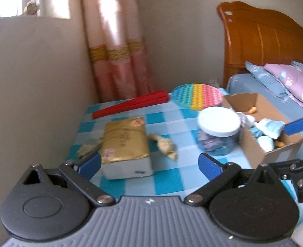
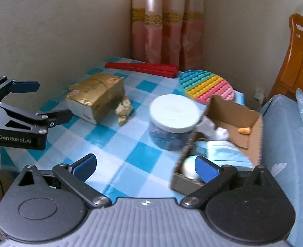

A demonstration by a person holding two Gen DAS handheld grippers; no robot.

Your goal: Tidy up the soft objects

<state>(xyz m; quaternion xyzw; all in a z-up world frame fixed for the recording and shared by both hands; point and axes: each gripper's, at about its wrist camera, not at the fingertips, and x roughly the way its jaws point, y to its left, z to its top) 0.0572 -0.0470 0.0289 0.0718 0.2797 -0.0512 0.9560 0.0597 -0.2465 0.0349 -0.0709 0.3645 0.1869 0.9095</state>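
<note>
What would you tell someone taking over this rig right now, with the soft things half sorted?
Left gripper: open, empty, over the near edge of the checked tablecloth, facing the gold tissue pack.
Right gripper: open, empty, at the near end of the cardboard box.
Done: the box already holds a blue face mask, white wads and an orange earplug.
Left: the crumpled beige wad beside the tissue pack is still on the table, likely next. The lidded jar, rainbow pop mat and red folded fan also lie outside the box.
</note>
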